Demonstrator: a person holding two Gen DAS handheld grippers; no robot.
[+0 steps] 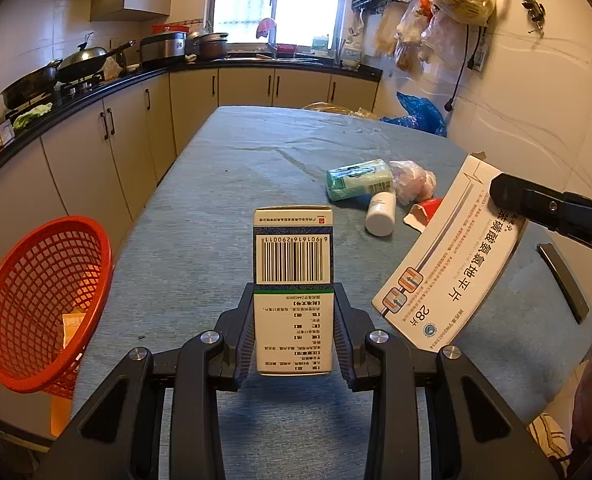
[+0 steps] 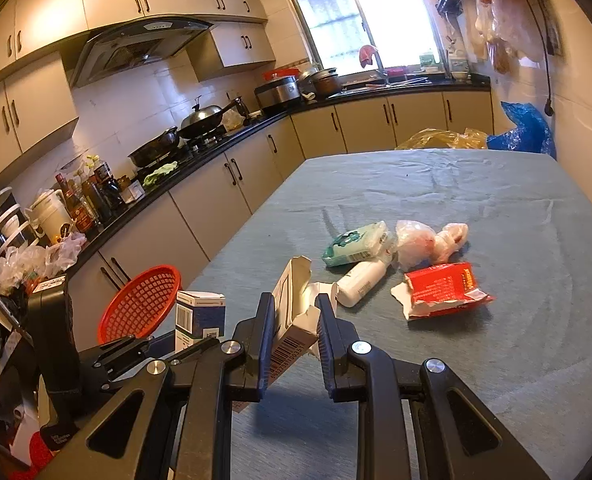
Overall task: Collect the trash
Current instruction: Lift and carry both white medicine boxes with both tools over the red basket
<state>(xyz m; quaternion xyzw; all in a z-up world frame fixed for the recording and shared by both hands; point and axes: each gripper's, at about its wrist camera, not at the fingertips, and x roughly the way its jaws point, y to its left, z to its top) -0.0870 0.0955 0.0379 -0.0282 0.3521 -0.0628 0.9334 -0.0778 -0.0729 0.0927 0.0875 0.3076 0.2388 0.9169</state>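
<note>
My left gripper (image 1: 294, 300) is shut on a white and green medicine box (image 1: 293, 280) with a barcode, held upright above the table; it also shows in the right wrist view (image 2: 200, 316). My right gripper (image 2: 296, 312) is shut on an opened white medicine carton (image 2: 292, 312), seen large in the left wrist view (image 1: 448, 256). A red mesh basket (image 1: 44, 312) hangs off the table's left edge, also in the right wrist view (image 2: 140, 304). On the table lie a green tissue pack (image 2: 354, 242), a white bottle (image 2: 362, 282), a crumpled plastic bag (image 2: 428, 242) and a red wrapper (image 2: 442, 290).
The table (image 1: 224, 184) has a grey-blue cloth. Kitchen counters with pans (image 1: 84, 60) run along the left and back. A blue bag (image 1: 422, 114) and a yellow bag (image 2: 440, 138) sit beyond the far edge. A dark chair back (image 1: 564, 280) stands at right.
</note>
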